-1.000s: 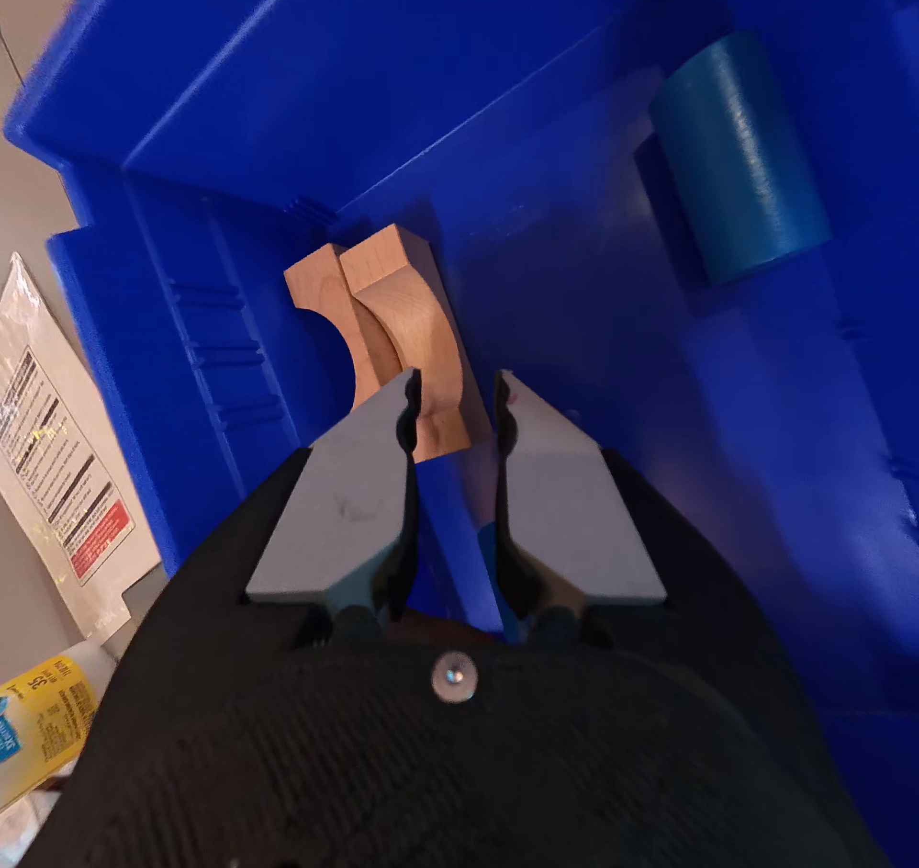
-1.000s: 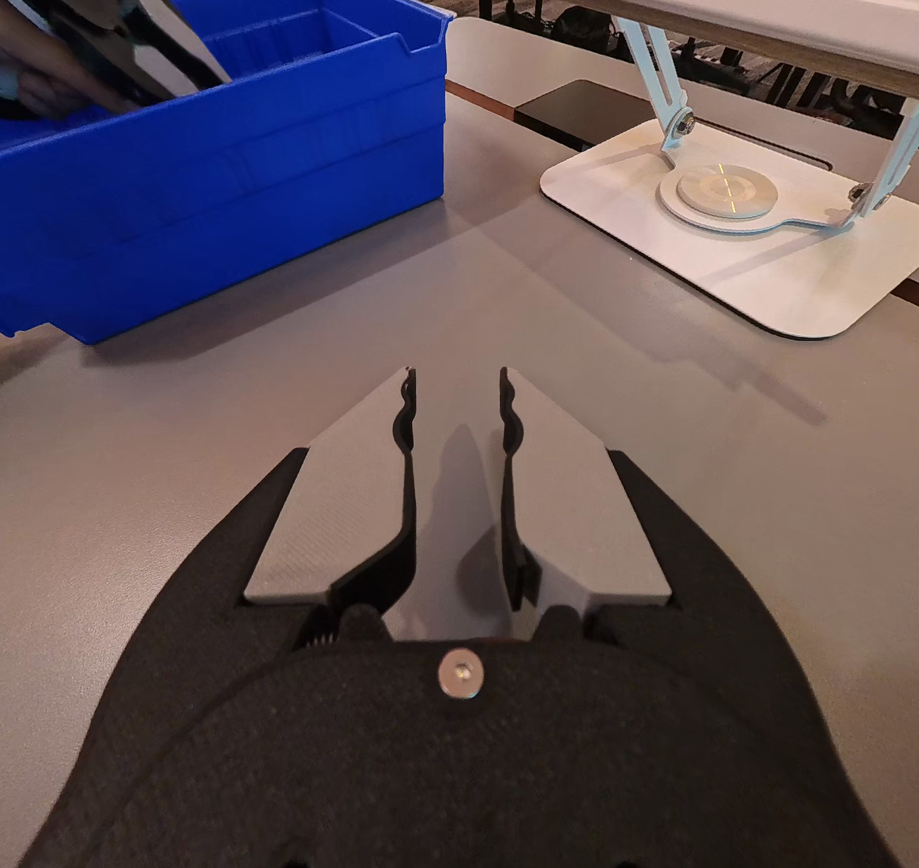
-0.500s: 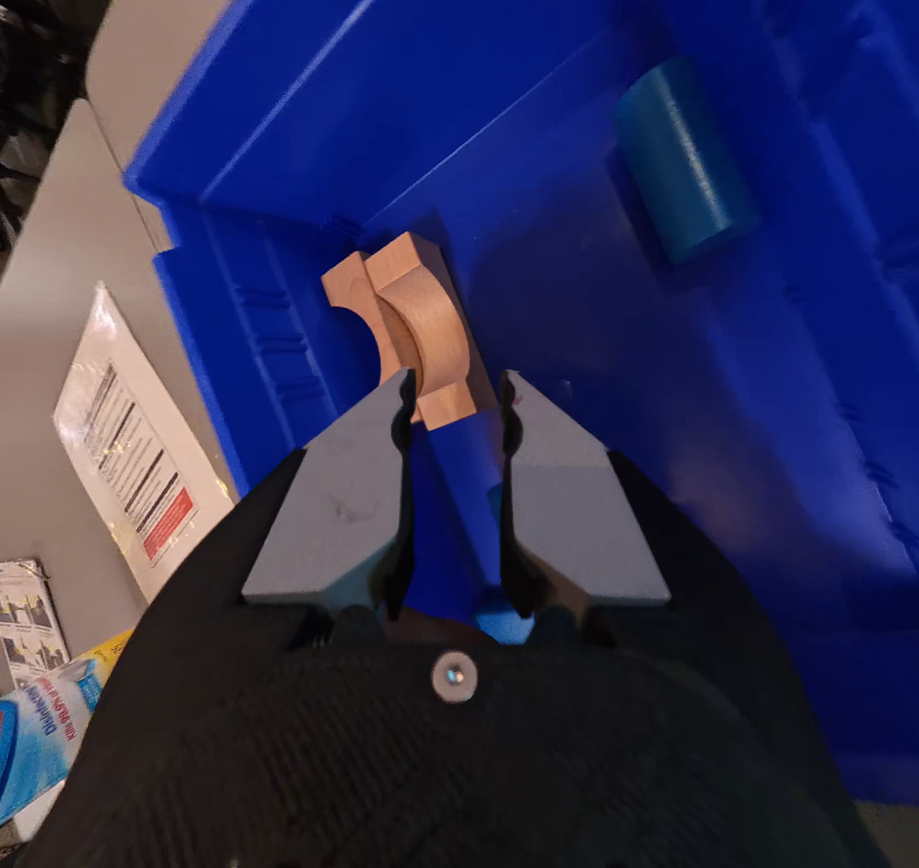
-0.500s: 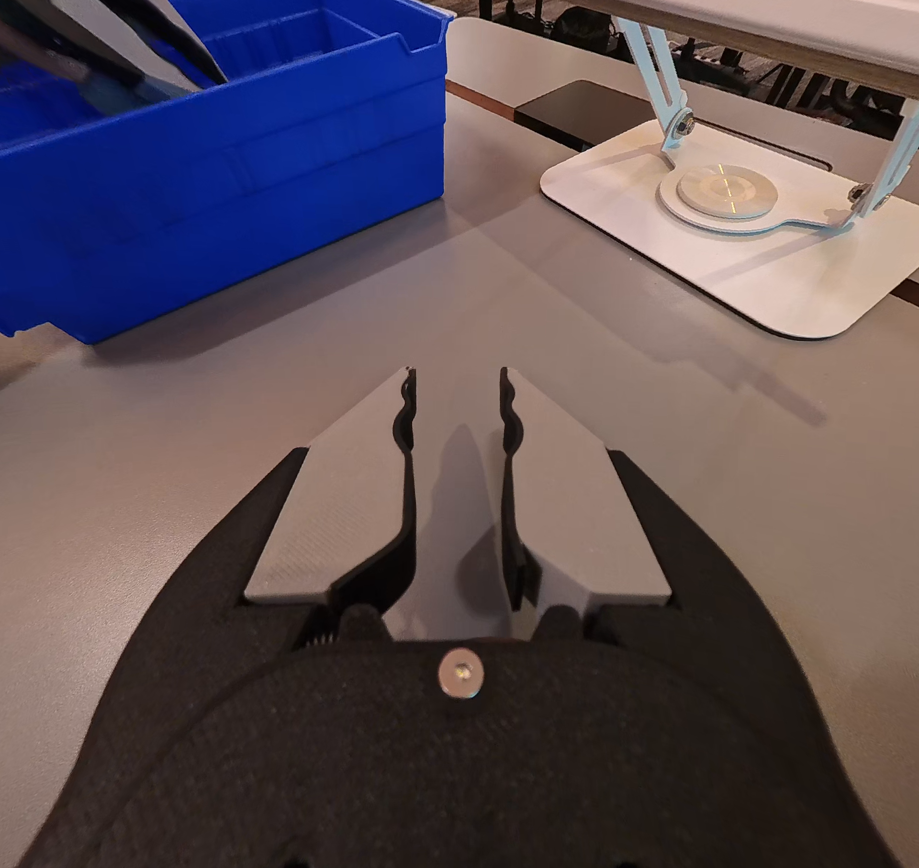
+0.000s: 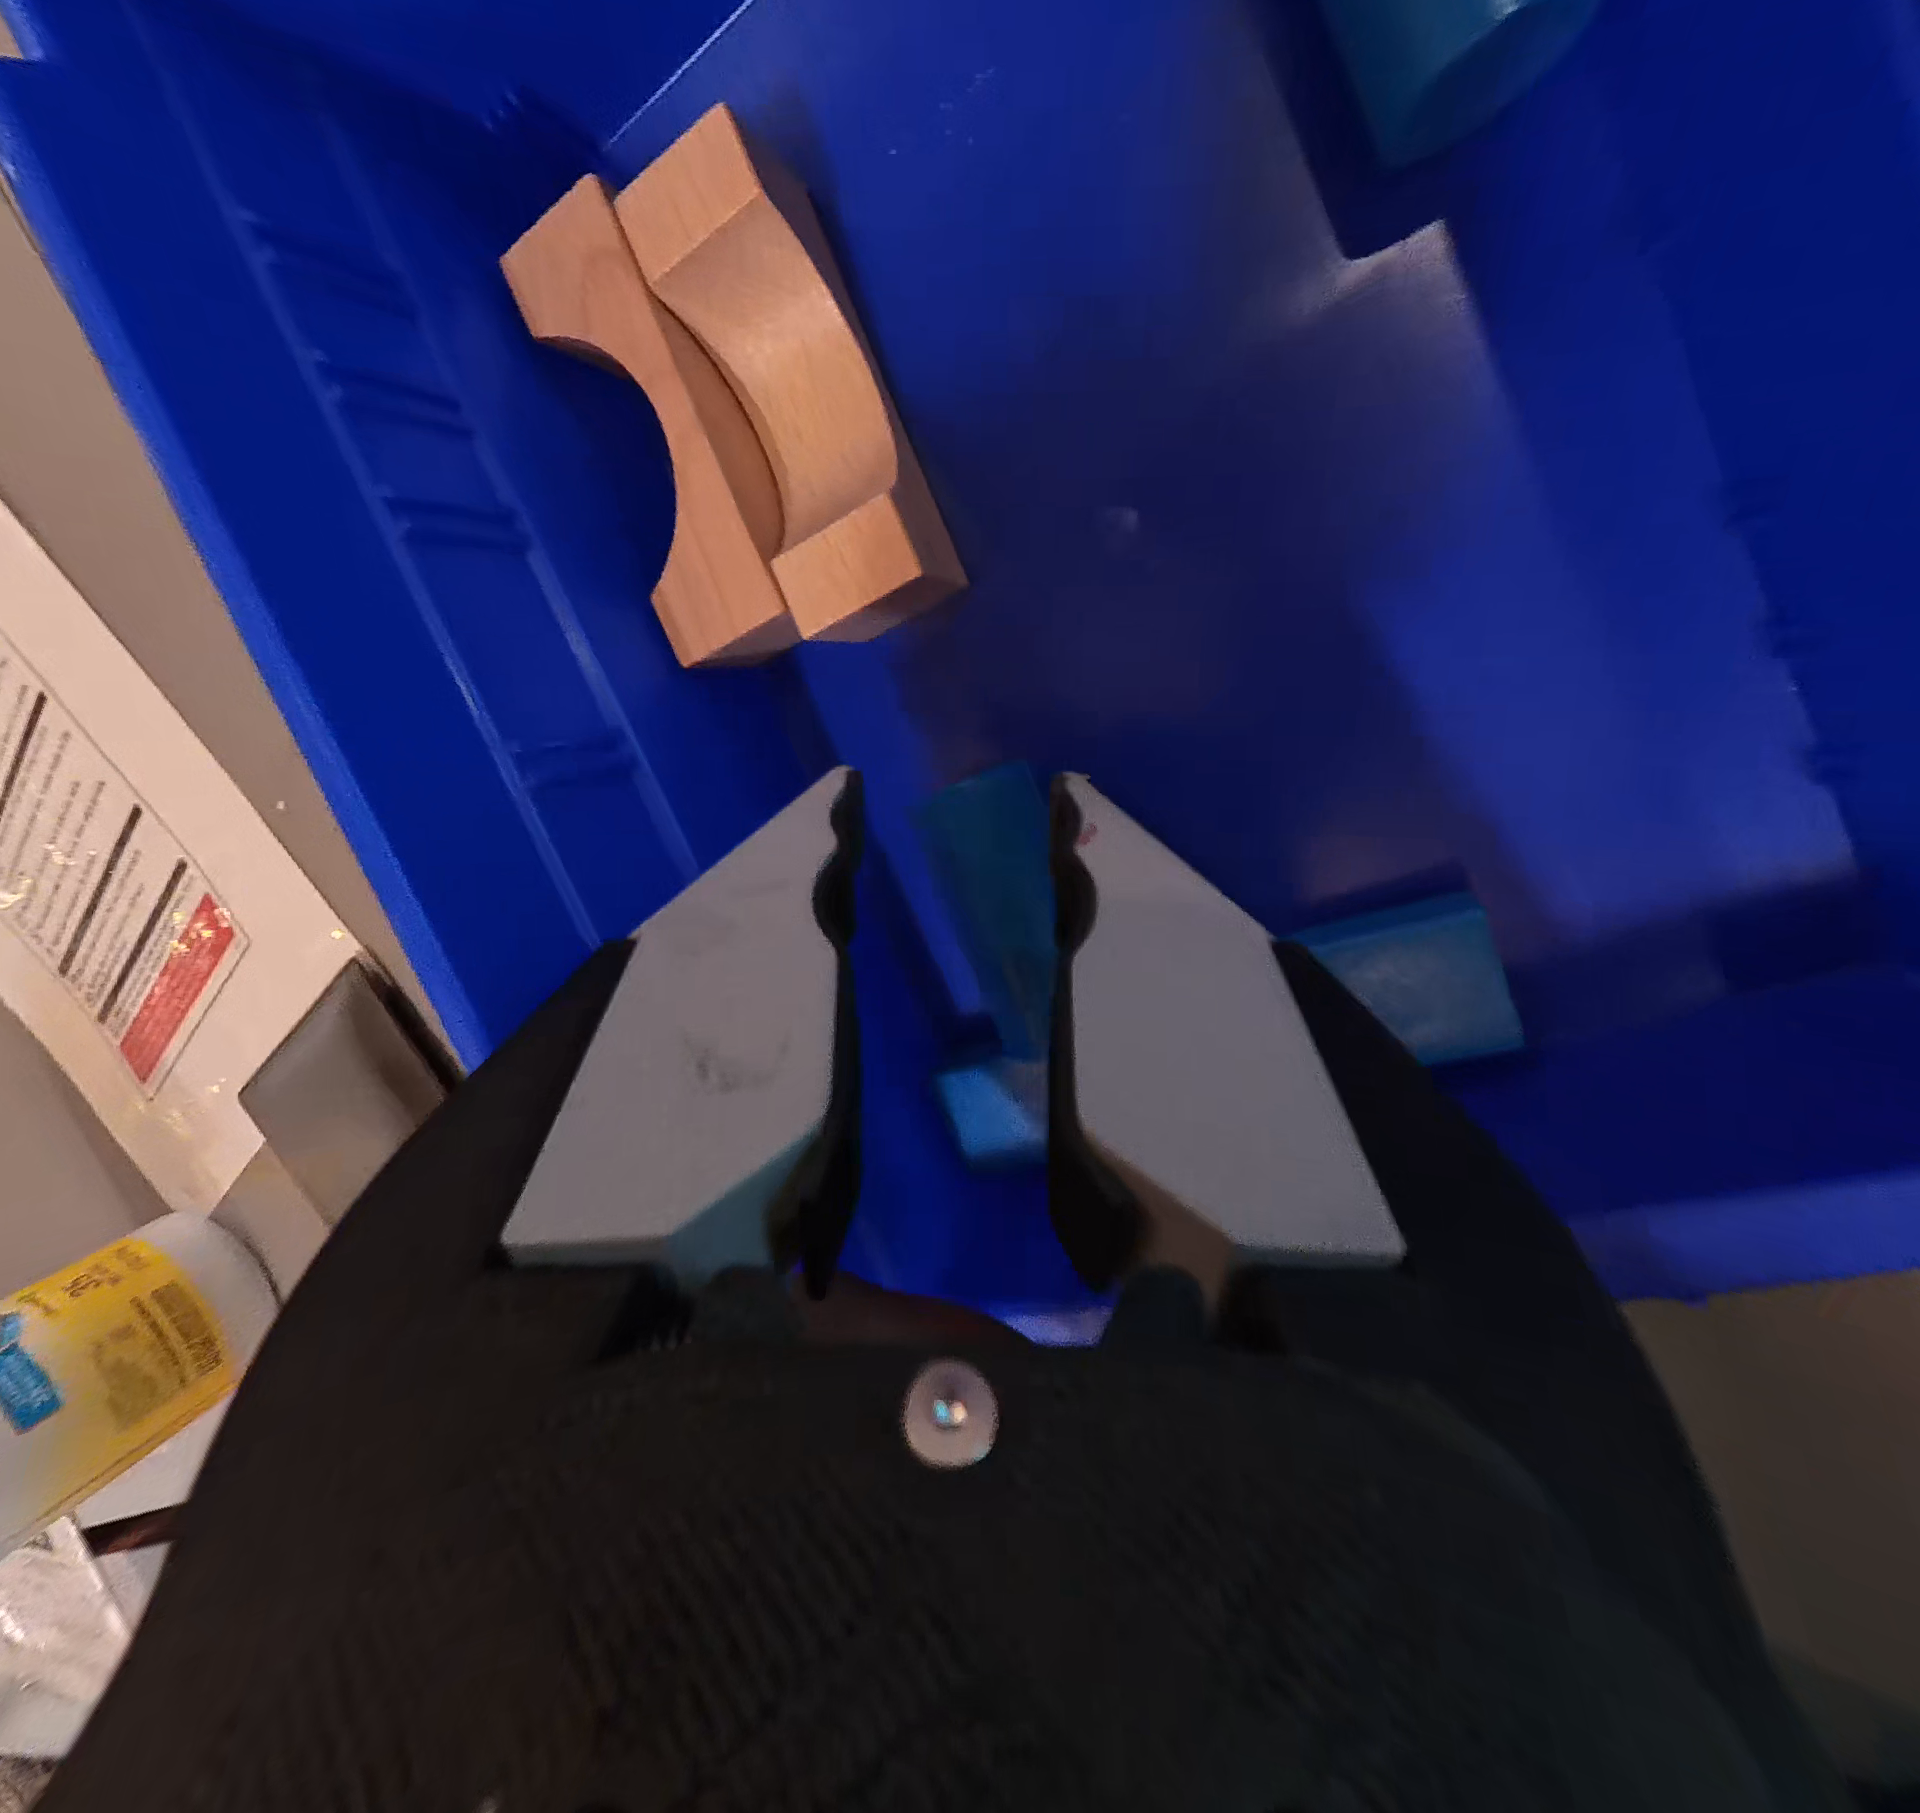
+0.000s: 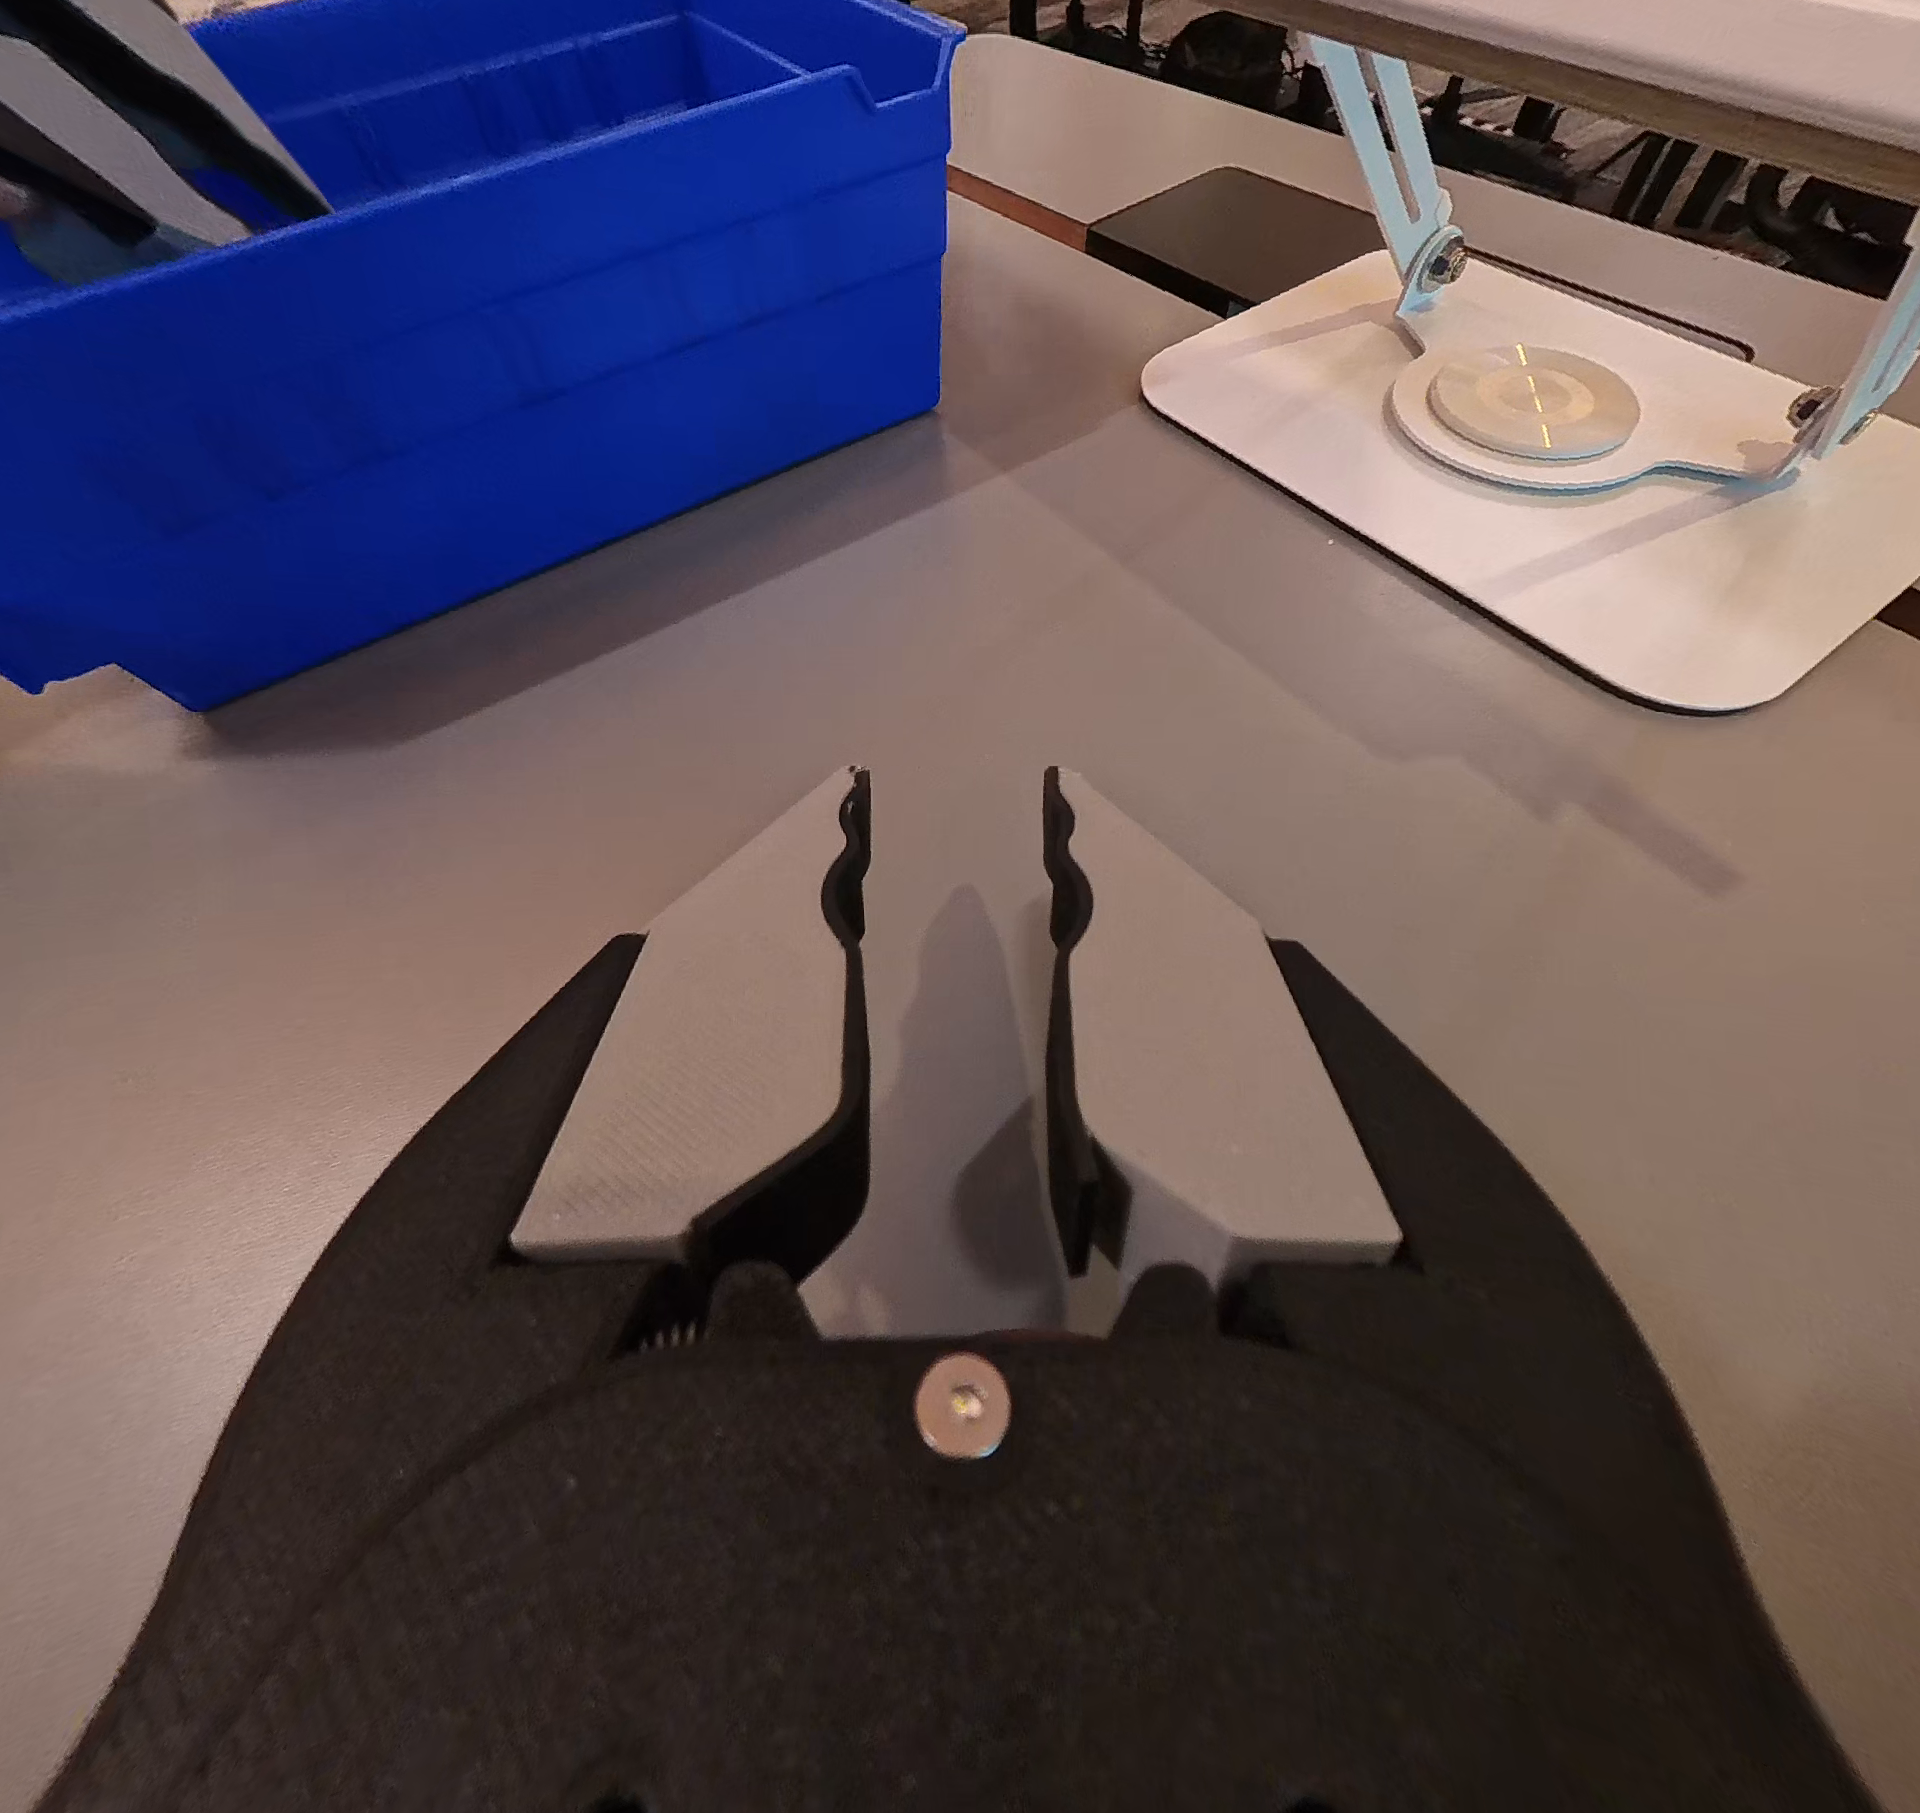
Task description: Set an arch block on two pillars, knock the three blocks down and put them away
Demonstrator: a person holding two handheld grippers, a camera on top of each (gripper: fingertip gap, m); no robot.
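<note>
Now the two wooden arch blocks [image 5: 727,402] lie side by side on the floor of the blue bin [image 5: 1143,329], farther ahead of my left gripper [image 5: 954,797] than half a second ago. A blue block [image 5: 987,890] has come into view between its parted fingers; I see a gap on the left side, so nothing gripped. A teal cylinder [image 5: 1455,7] sits in the far corner. My right gripper [image 6: 951,787] is unchanged, open and bare over the grey table [image 6: 1039,620].

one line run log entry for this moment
stage: put away | left gripper: open over blue bin | wooden arch blocks: in bin | right gripper: open, idle over table
</note>
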